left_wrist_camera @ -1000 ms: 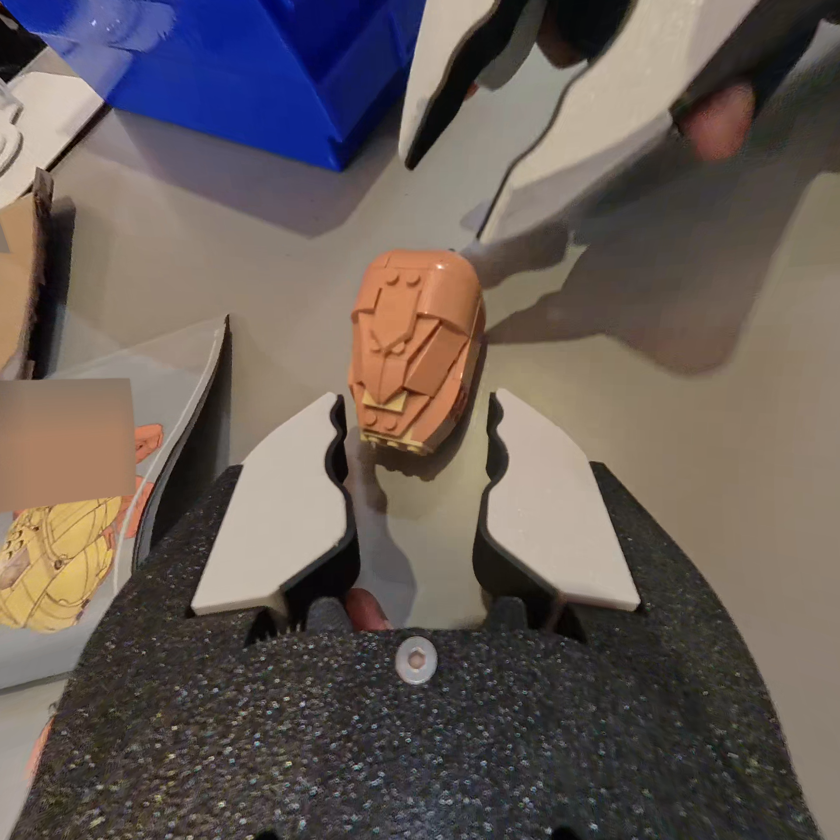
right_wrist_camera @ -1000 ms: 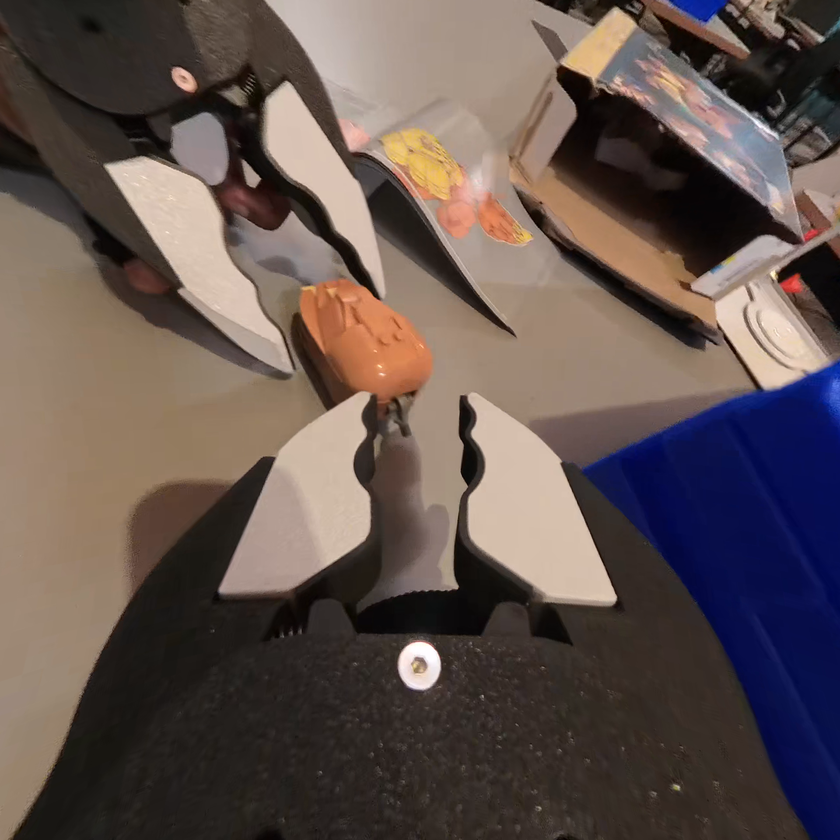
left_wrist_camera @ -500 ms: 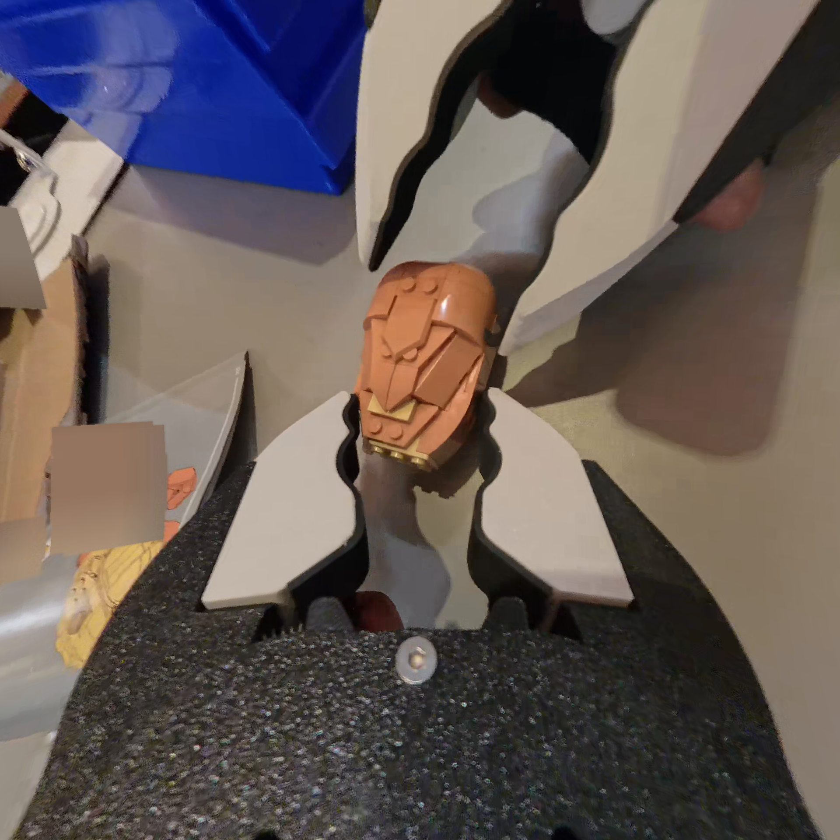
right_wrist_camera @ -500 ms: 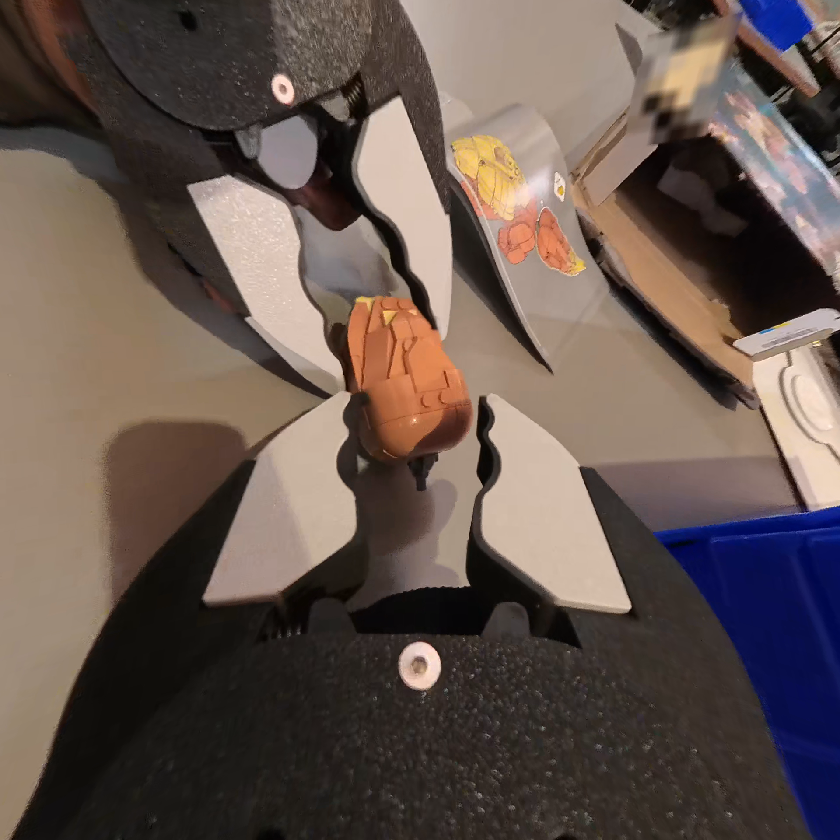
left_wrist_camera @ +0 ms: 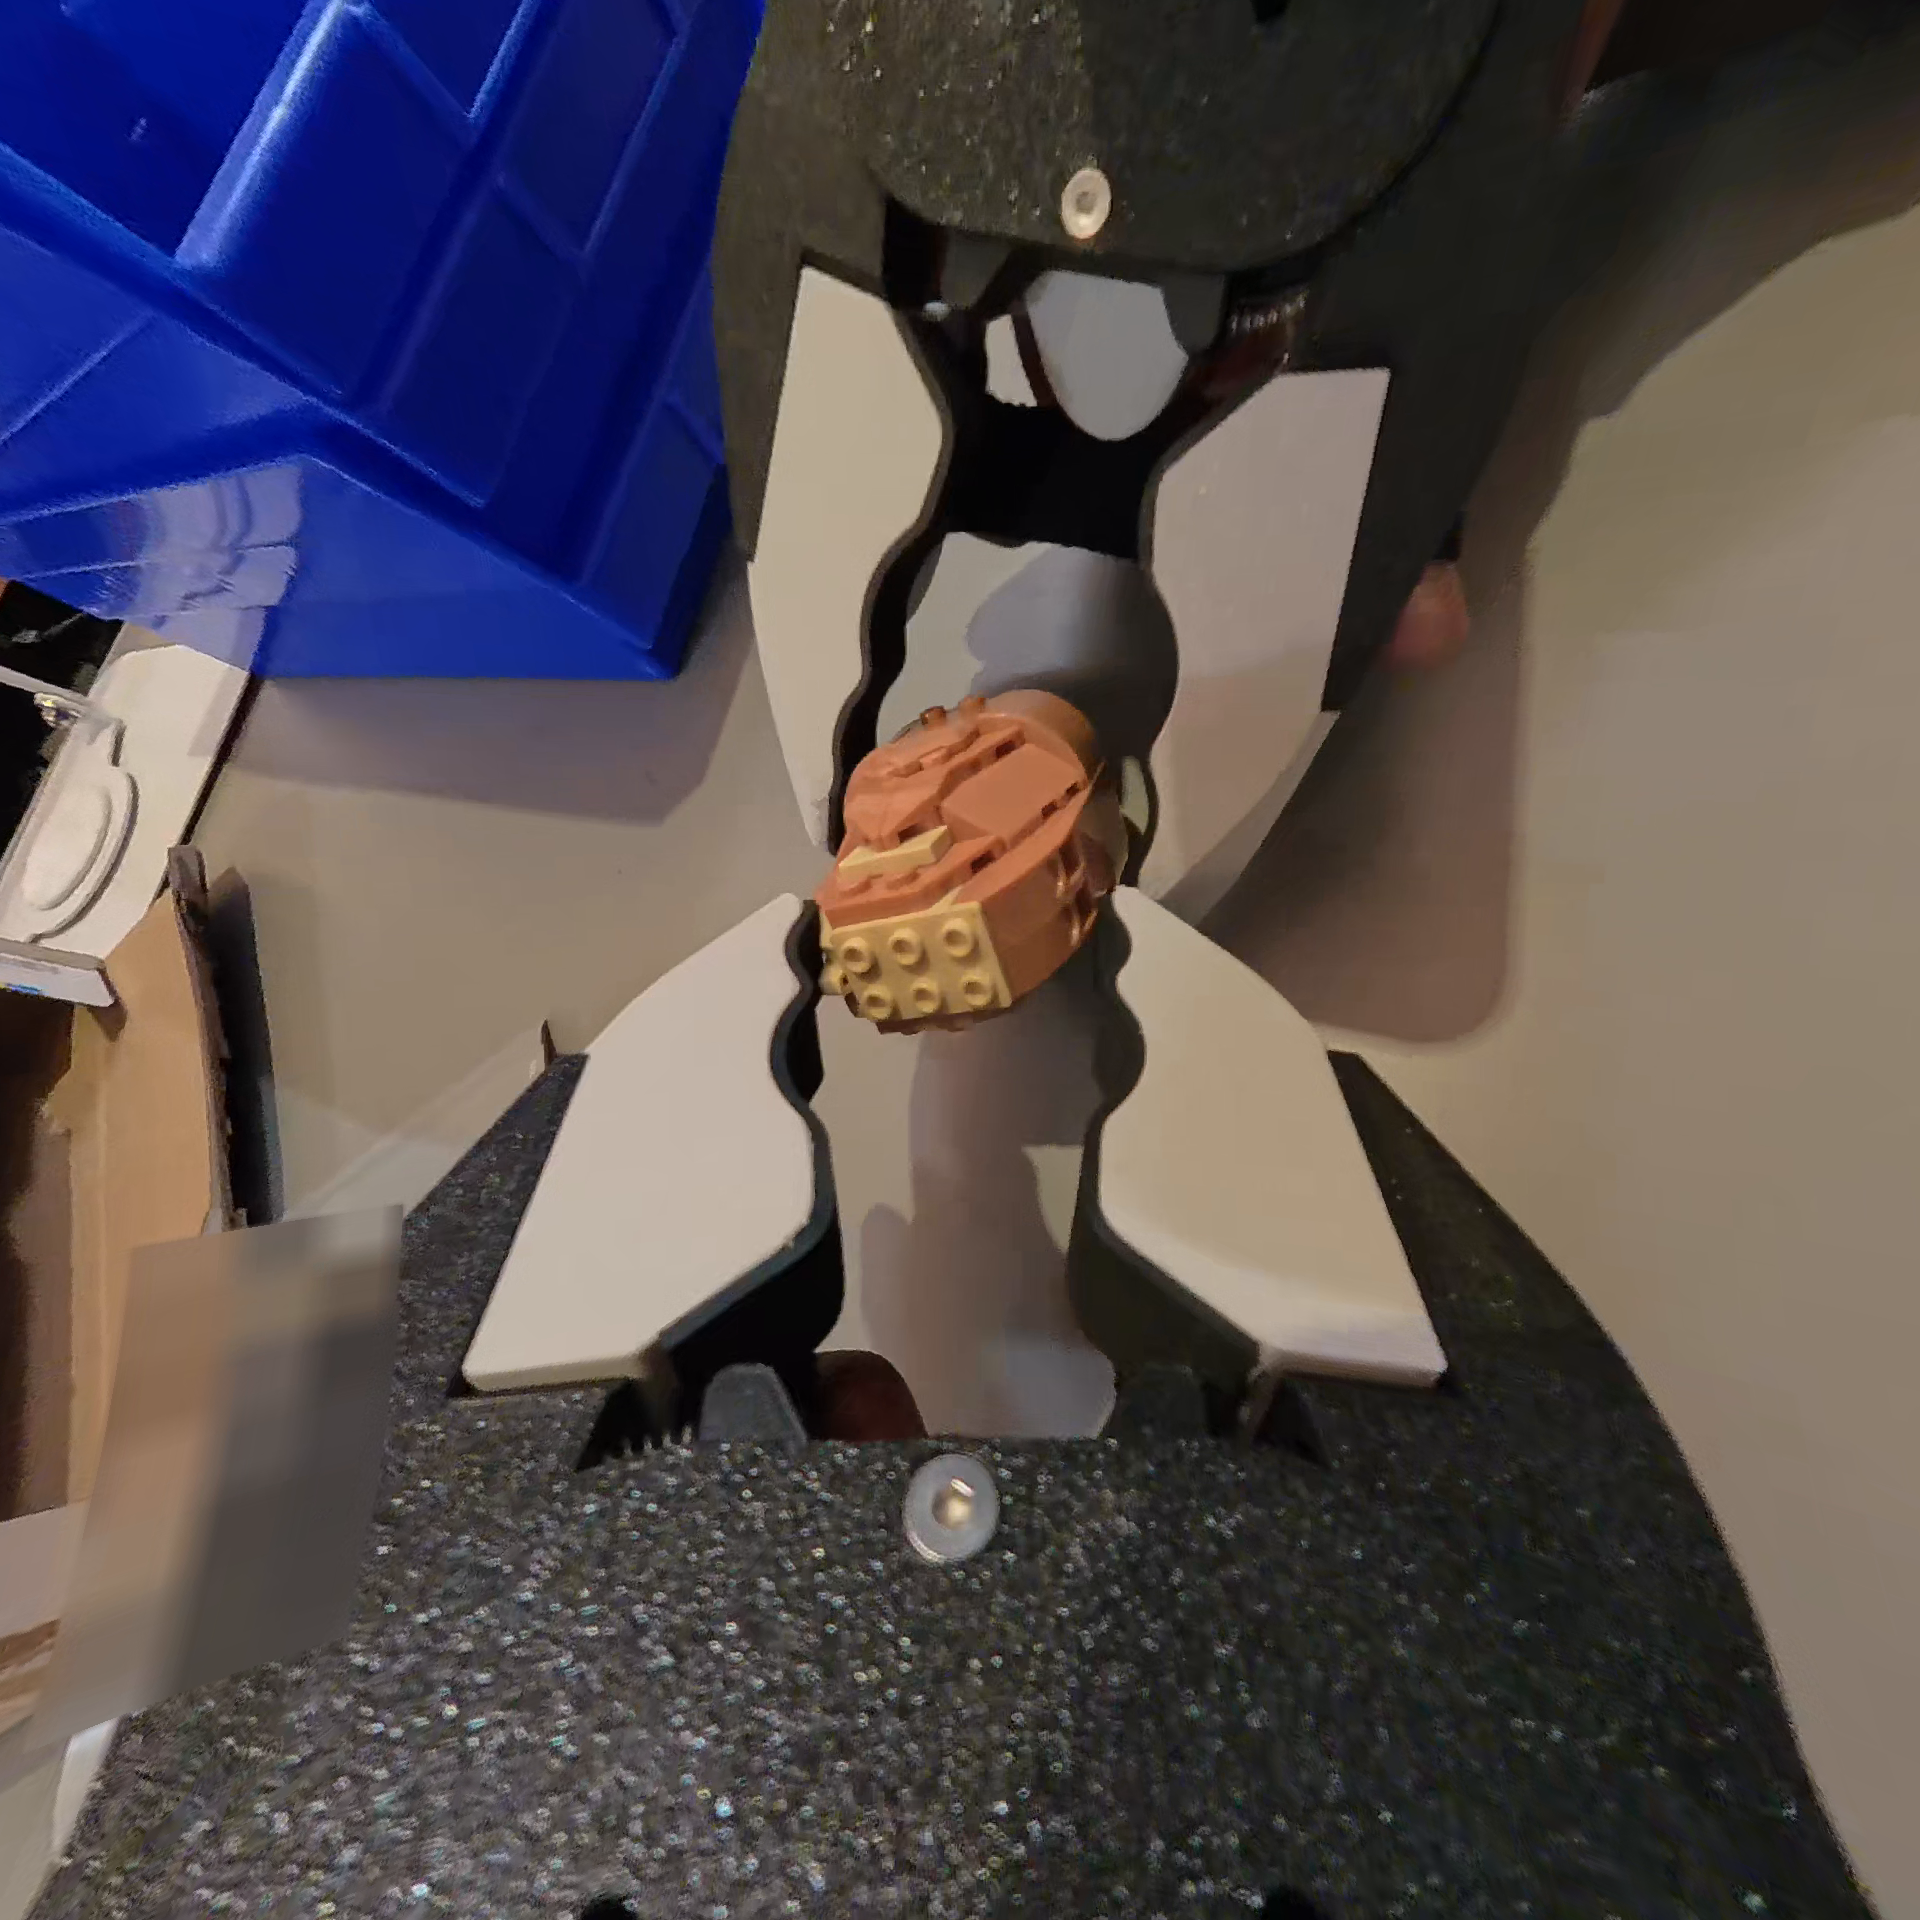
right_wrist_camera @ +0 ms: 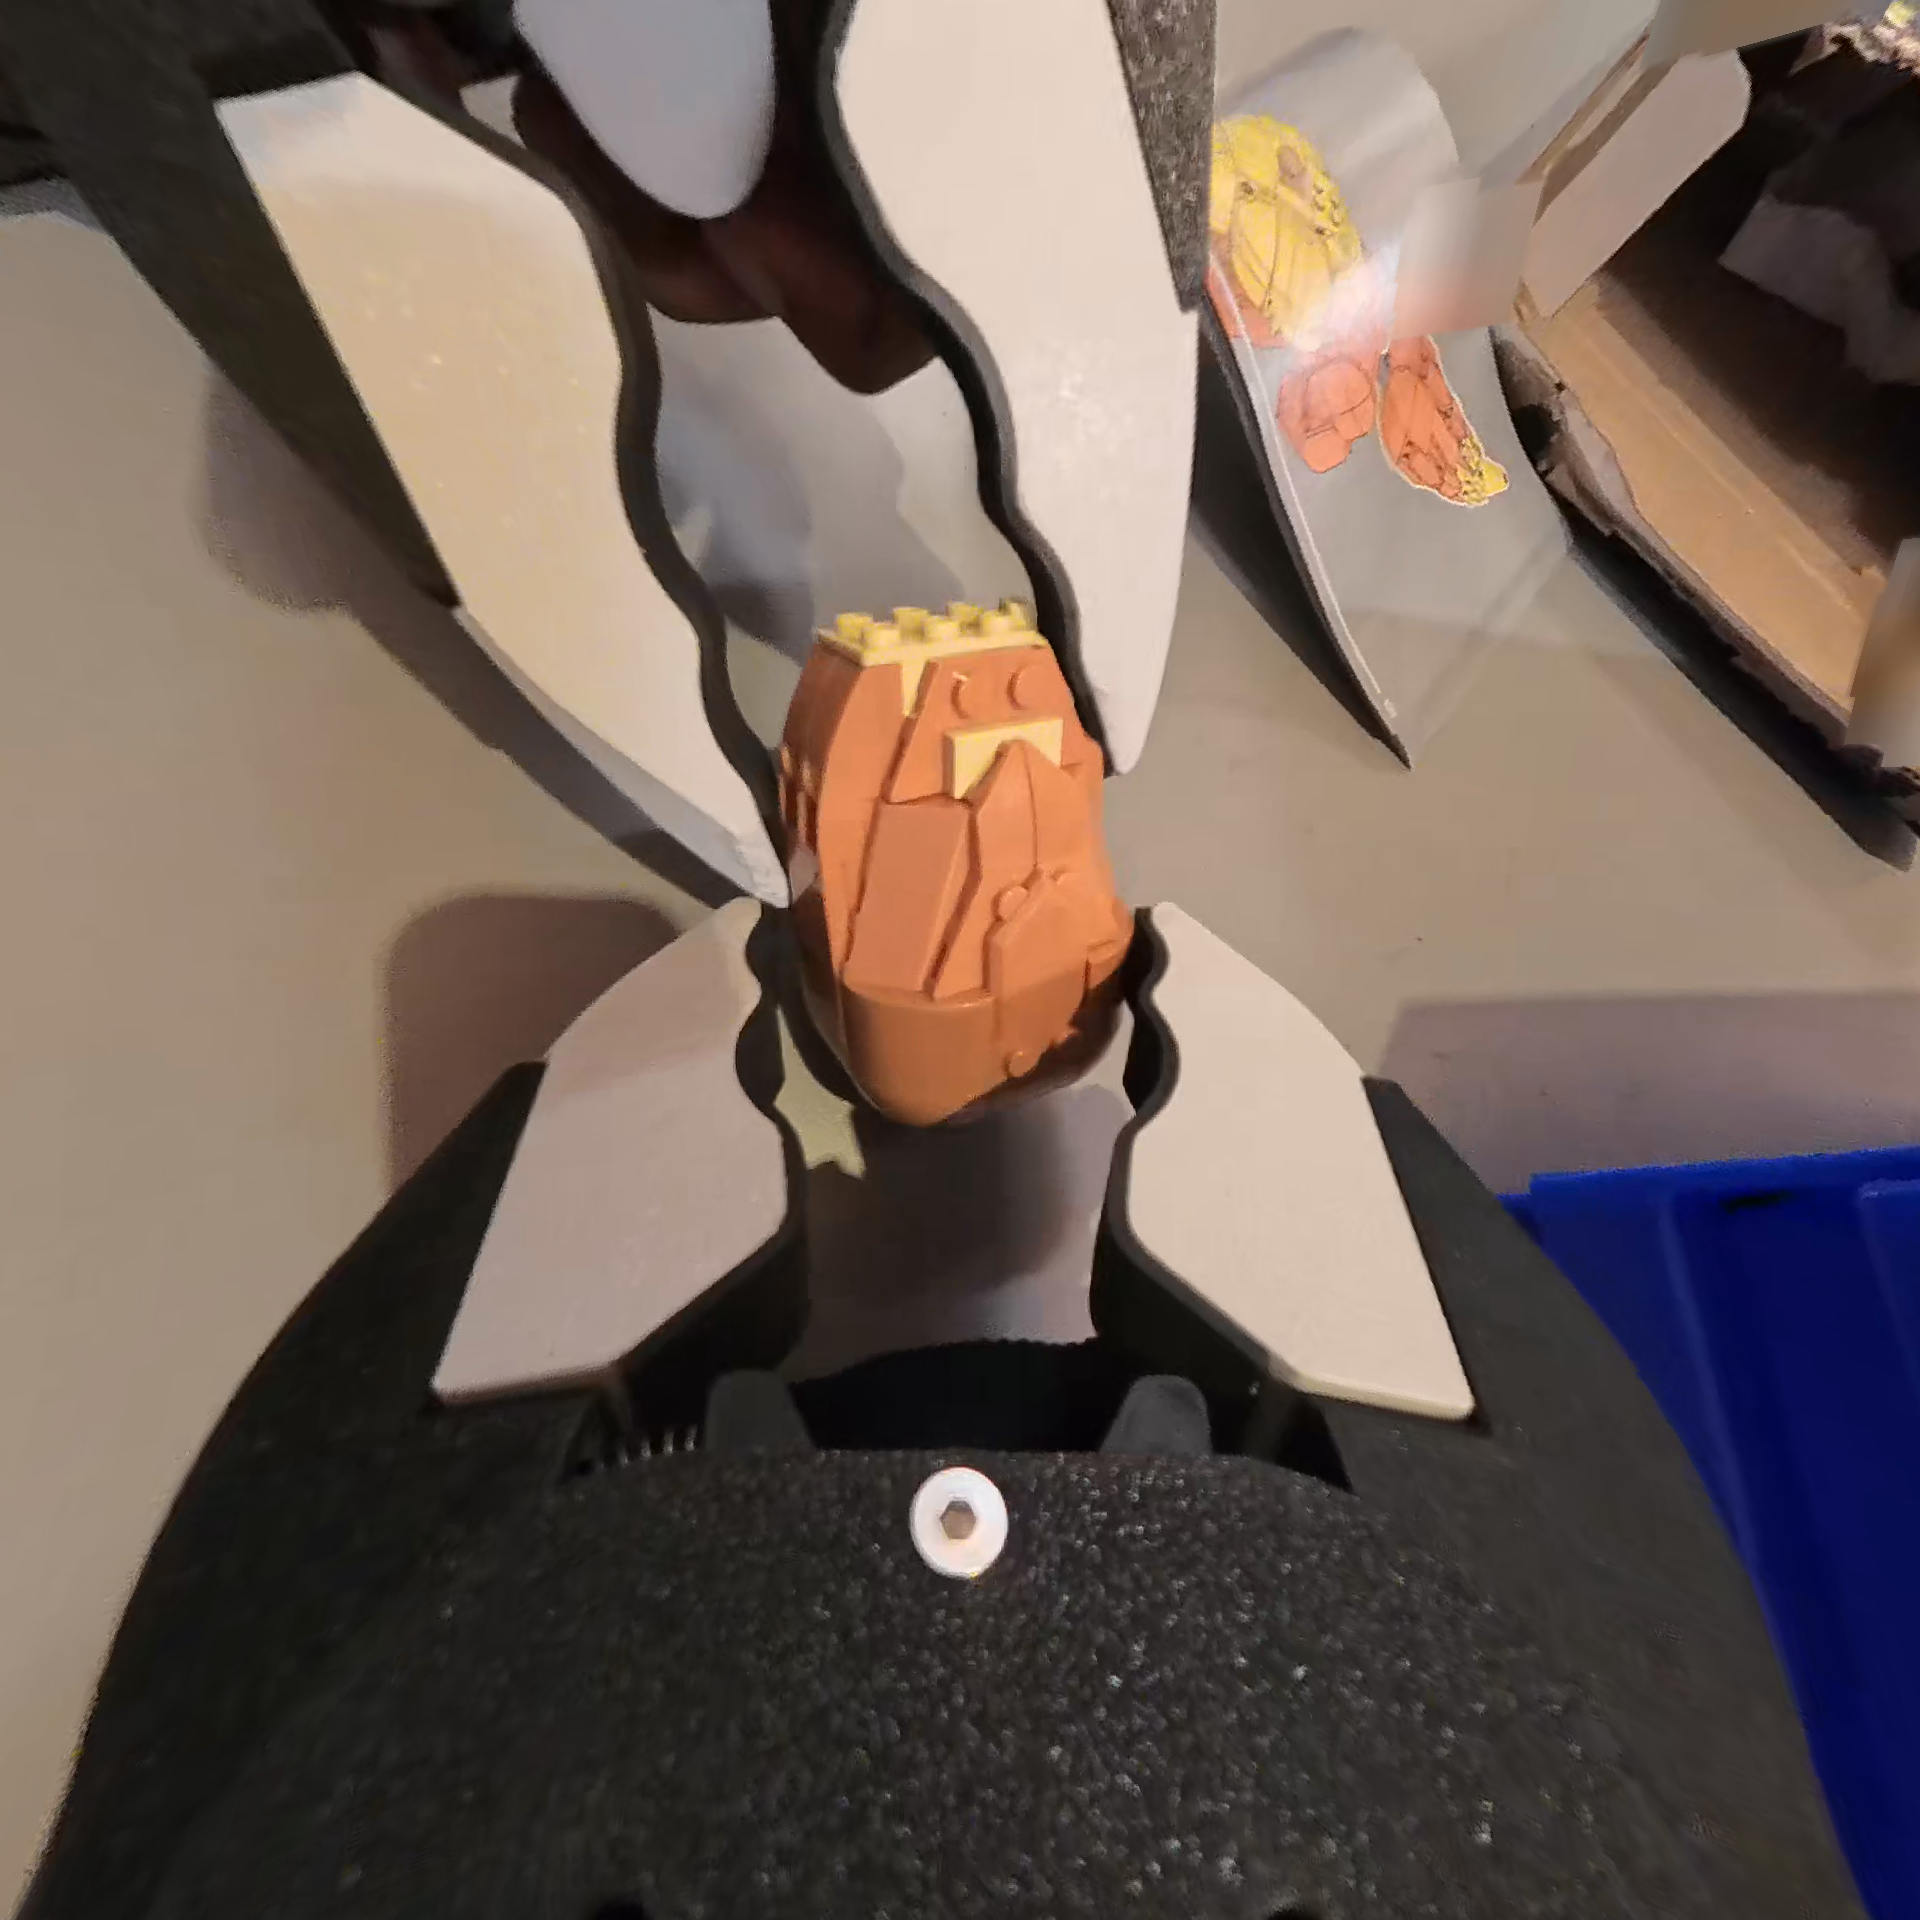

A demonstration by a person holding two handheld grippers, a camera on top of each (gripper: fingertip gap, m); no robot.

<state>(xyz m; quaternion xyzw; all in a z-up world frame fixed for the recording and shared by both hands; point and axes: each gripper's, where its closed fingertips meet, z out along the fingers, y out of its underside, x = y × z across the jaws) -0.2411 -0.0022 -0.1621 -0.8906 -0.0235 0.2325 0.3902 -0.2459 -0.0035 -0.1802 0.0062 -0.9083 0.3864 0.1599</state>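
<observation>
1. Grippers meet tip to tip over a grey table (left_wrist_camera: 1662, 831), an orange brick model (left_wrist_camera: 961, 883) between them.
2. Left gripper (left_wrist_camera: 961, 940) and right gripper (right_wrist_camera: 940, 920) each close partway on opposite ends of the model.
3. Blue bin (left_wrist_camera: 312, 312) and a cardboard box (right_wrist_camera: 1683, 499) sit nearby.

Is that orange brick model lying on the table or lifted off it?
Lifted, it seems: the model hangs between both grippers' tips, left gripper and right gripper, with the table showing beneath.
</observation>
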